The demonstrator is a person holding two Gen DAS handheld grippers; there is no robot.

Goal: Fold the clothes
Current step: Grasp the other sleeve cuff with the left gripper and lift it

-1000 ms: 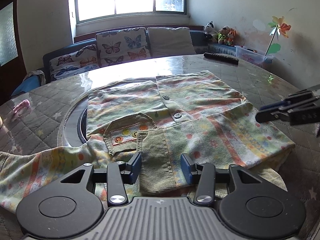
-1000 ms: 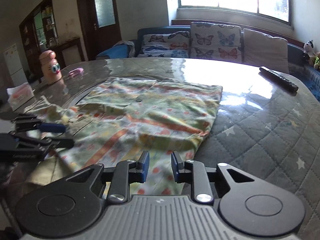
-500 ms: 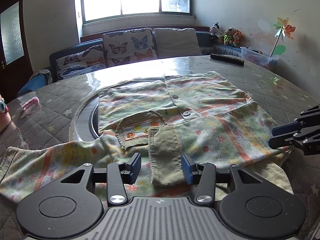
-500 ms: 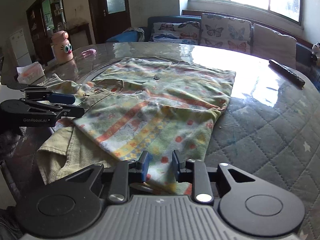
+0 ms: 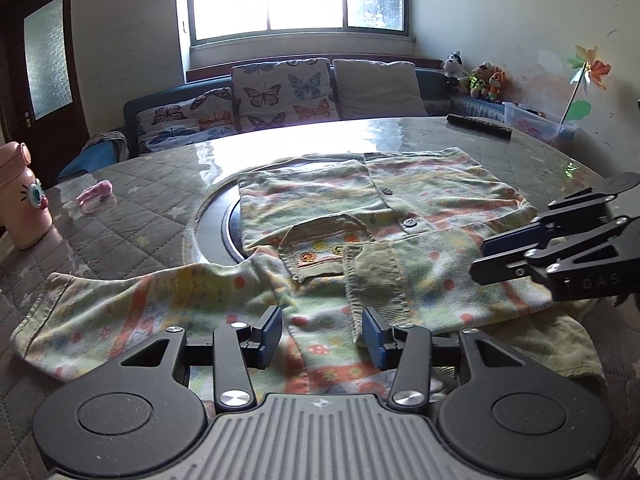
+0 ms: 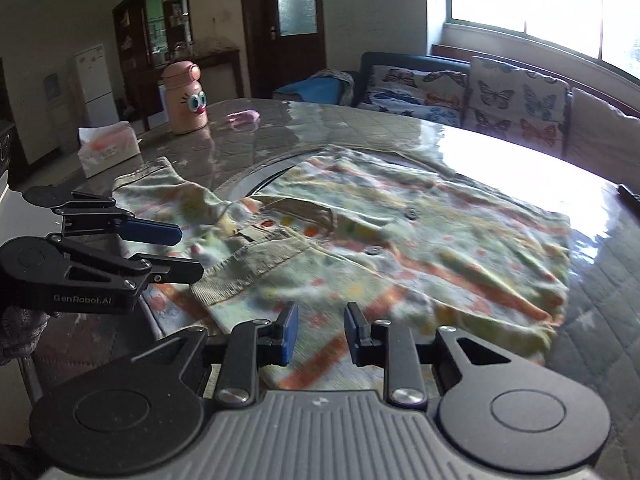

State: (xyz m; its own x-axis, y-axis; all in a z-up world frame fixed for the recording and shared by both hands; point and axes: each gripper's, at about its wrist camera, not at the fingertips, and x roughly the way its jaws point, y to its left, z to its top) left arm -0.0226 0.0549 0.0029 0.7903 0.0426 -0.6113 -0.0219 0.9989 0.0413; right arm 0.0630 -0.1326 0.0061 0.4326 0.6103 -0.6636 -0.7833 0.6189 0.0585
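Observation:
A child's patterned button shirt (image 5: 400, 216) lies flat on the round table, its right sleeve folded across the chest with the ribbed cuff (image 5: 374, 280) near the collar. The left sleeve (image 5: 132, 308) lies spread out to the left. The shirt also shows in the right wrist view (image 6: 420, 240). My left gripper (image 5: 322, 334) is open and empty, just above the shirt's near edge. My right gripper (image 6: 318, 334) is open and empty over the folded sleeve side; it also shows in the left wrist view (image 5: 484, 258). The left gripper also shows in the right wrist view (image 6: 186, 254).
A pink bottle with a face (image 5: 22, 196) and a small pink item (image 5: 94, 196) stand at the table's left. A tissue box (image 6: 108, 150) is beyond. A black remote (image 5: 478, 125) lies at the far right. A sofa with butterfly cushions (image 5: 280, 96) is behind the table.
Both grippers have drawn back from the shirt toward the near edge. The right gripper has swung left to look across the shirt. The shirt has stayed put.

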